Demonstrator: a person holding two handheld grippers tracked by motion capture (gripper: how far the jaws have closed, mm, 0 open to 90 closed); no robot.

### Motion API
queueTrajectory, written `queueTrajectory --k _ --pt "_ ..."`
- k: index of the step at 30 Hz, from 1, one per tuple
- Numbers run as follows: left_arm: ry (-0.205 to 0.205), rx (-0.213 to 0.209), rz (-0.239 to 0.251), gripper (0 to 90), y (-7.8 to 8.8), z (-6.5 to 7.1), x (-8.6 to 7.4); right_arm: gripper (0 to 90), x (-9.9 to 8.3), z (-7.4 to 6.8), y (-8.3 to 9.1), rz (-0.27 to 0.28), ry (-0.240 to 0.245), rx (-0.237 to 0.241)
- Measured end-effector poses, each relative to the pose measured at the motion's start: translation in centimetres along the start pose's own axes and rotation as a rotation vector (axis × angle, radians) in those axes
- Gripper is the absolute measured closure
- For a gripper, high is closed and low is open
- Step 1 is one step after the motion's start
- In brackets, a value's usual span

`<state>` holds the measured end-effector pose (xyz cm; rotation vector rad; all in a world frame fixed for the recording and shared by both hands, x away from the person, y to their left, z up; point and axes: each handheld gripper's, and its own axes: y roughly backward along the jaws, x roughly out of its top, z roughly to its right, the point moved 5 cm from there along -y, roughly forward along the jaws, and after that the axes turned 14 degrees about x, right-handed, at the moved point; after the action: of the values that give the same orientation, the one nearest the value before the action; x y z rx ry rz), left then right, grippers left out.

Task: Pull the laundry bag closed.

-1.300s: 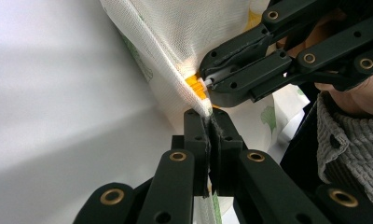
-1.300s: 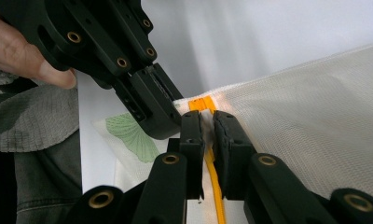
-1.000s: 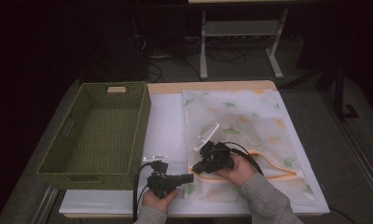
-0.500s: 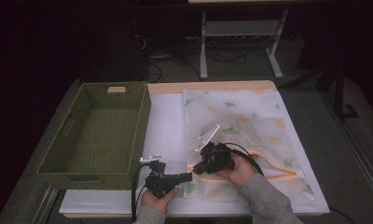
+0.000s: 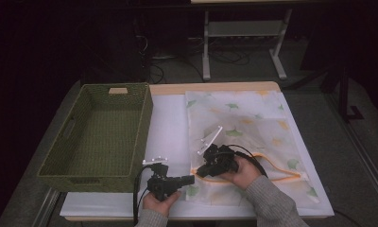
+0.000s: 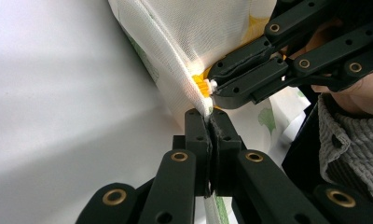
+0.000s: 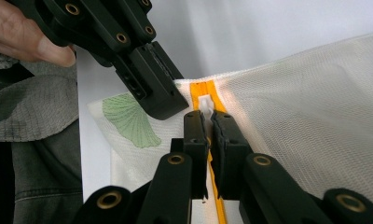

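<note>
Left gripper (image 6: pixel 209 119): jaws clamped tight on the seamed edge of the mesh laundry bag (image 5: pixel 253 127), at the end of its orange zipper (image 7: pixel 204 91). Right gripper (image 7: pixel 208 122): jaws pinched on the white zipper pull (image 7: pixel 206 103), with the orange tape running down between them. The two grippers meet nose to nose at the bag's near left corner; in the high view the left gripper (image 5: pixel 189 179) lies level and points toward the bag, and the right gripper (image 5: pixel 202 171) sits just above it on the fabric. The bag, white mesh printed with green leaves, lies flat on the white sheet (image 5: pixel 168 123) covering the table (image 5: pixel 215 87), right of centre, with the zipper curving along its near portion. What is inside the bag cannot be told. To the left stands a green woven basket (image 5: pixel 144 118), well apart from both grippers, its woven floor bare.
</note>
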<state>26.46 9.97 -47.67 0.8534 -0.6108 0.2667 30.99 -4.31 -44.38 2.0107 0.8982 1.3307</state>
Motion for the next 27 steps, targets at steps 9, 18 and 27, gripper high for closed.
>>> queueTrajectory --k 9,18,27 --pt "0.0 0.011 0.006 88.2 0.13 -0.21 -0.03 89.3 0.06 -0.09 0.14 -0.009 0.0 0.008" --pt "0.001 -0.006 0.013 88.2 0.24 -0.1 0.03 88.4 0.13 0.15 -0.26 -0.013 -0.014 0.012" --pt "-0.006 -0.003 0.013 88.4 0.21 -0.06 -0.06 89.5 0.1 0.09 -0.55 -0.033 -0.013 0.009"
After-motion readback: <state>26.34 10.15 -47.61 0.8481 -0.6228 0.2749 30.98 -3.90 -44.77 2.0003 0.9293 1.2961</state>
